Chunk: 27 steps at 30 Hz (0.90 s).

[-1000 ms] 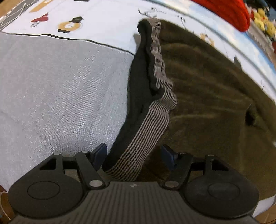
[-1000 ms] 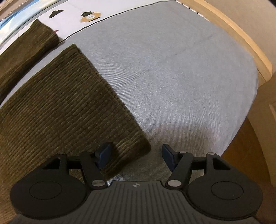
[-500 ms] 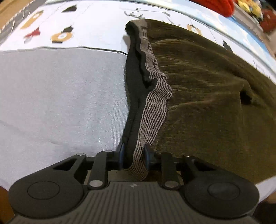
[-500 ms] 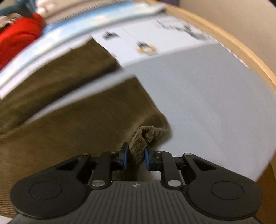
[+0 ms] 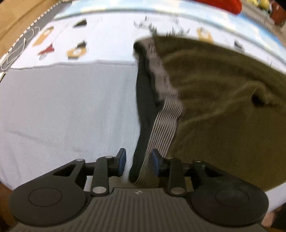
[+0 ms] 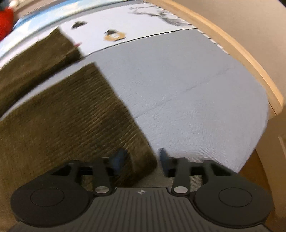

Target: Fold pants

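Opened since half a second ago, both grippers, each one having let go of its fold of cloth. Lying flat again on the bed [image 5: 62, 110], the pants [image 5: 223, 116], spread over the grey sheet and reaching back onto the white printed part [image 5: 107, 37] with its small orange and black figures. Showing olive ribbed cloth across the right half of the left wrist view, with a dark pocket opening [image 5: 257, 101] near the right edge. Running from far to near through the middle of that view, the waistband [image 5: 164, 125], grey and striped, with black lining [image 5: 144, 110] turned out along its left side. Sitting released around the near end of the waistband, the left gripper [image 5: 137, 160], fingers parted, the right pad [image 5: 154, 158] just beside the striped elastic, the left pad [image 5: 121, 159] over bare sheet, clear of the cloth. Lying in the right wrist view, two pant legs: the near leg [image 6: 71, 125] flat with its hem [image 6: 125, 110] slanting toward the camera, the far leg [image 6: 35, 57] behind it, a strip of grey sheet between them. Hovering released at the near corner of the hem, the right gripper [image 6: 141, 160], left pad [image 6: 118, 158] over the cloth, right pad [image 6: 164, 160] over the sheet; contact with the cloth not clear through the motion blur. Curving past the bed on the right, a wooden frame [image 6: 241, 58]. Peeking in at the far top of the left view, something red [image 5: 219, 5].
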Available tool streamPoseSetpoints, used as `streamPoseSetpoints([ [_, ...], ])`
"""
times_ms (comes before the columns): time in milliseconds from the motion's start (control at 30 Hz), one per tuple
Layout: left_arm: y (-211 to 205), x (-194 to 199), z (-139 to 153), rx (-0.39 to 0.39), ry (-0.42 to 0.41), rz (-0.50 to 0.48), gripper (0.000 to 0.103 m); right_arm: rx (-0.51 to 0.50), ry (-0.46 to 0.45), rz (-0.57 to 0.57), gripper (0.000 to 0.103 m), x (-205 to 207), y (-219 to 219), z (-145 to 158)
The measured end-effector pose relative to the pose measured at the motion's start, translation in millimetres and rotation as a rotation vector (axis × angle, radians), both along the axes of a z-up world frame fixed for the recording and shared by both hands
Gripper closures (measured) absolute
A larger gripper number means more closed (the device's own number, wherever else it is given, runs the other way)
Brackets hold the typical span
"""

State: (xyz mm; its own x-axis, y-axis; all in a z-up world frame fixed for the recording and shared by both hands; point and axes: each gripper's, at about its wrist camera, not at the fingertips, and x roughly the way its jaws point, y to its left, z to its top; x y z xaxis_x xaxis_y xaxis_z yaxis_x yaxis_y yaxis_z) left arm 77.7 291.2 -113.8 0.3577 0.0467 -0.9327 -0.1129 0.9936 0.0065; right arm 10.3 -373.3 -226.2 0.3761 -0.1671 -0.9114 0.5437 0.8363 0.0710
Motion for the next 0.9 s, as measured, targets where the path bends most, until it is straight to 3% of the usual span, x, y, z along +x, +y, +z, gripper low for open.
streamPoseSetpoints([
  [33, -1, -1, 3, -0.022, -0.018, -0.002, 0.067, 0.006, -0.012, -0.034, 0.031, -5, -4, 3],
  [133, -12, 2, 8, -0.086, -0.056, -0.048, 0.067, 0.049, -0.016, -0.071, 0.031, -10, -11, -1],
  [233, -34, 6, 4, -0.121, -0.047, -0.15, 0.067, 0.106, 0.042, -0.018, 0.032, -9, -5, -15],
  [300, -55, 6, -3, -0.126, -0.019, -0.254, 0.067, 0.1, 0.077, 0.048, 0.052, -6, 3, -18],
  [333, -63, 0, -8, -0.128, 0.003, -0.307, 0.067, 0.094, 0.061, 0.073, 0.073, -4, 6, -17],
  [367, -72, -2, -17, -0.118, 0.046, -0.359, 0.067, 0.081, 0.04, 0.065, 0.081, -3, 5, -13],
  [433, -82, -6, -46, -0.016, 0.181, -0.401, 0.067, 0.041, 0.028, -0.019, 0.088, -4, -2, -7],
  [500, -87, -8, -47, 0.017, 0.183, -0.451, 0.067, 0.07, 0.066, -0.049, 0.088, -4, -4, -13],
  [567, -79, -1, -40, -0.02, 0.175, -0.375, 0.068, 0.03, 0.092, 0.009, 0.086, 2, 5, -13],
  [667, -72, 1, -14, -0.031, 0.041, -0.334, 0.065, -0.021, 0.099, 0.042, 0.085, 8, 14, -5],
  [767, -65, 8, 8, -0.097, -0.068, -0.235, 0.059, -0.053, 0.003, 0.019, 0.085, 7, 18, 17],
  [900, -62, 20, 27, -0.113, -0.148, -0.112, 0.058, -0.066, -0.23, -0.008, 0.082, 4, 25, 59],
])
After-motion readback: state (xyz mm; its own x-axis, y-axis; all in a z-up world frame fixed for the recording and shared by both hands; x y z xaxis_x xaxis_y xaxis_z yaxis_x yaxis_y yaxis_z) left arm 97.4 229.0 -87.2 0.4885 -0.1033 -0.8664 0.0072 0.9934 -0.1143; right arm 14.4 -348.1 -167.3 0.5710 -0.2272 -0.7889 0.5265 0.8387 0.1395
